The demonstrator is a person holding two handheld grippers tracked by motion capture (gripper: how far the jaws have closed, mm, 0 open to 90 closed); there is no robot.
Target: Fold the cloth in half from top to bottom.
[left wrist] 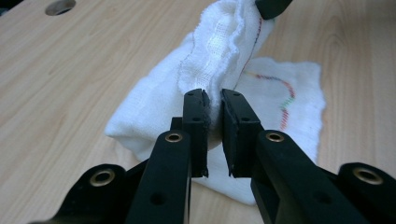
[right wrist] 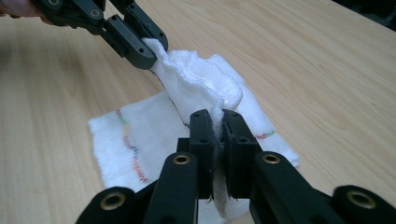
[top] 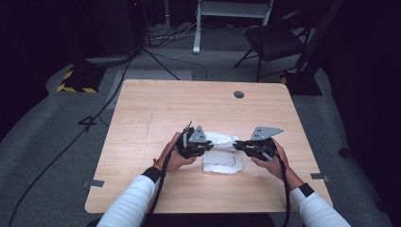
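A white cloth (top: 222, 153) with a coloured stitched line lies partly folded on the wooden table (top: 156, 109), a little right of its middle. Its far edge is lifted into a ridge between both grippers. My left gripper (top: 211, 143) is shut on the left end of that raised edge; in the left gripper view the cloth (left wrist: 219, 56) is pinched between the black jaws (left wrist: 214, 100). My right gripper (top: 238, 144) is shut on the other end, with the cloth (right wrist: 196, 79) squeezed between its jaws (right wrist: 218, 116). The left gripper (right wrist: 142, 46) appears farther off in the right gripper view.
A round cable hole (top: 239, 94) sits near the table's far edge. Beyond the table stand a dark folding chair (top: 276, 40), a white frame (top: 227, 14) and floor cables (top: 71, 142). Bare wood surrounds the cloth on all sides.
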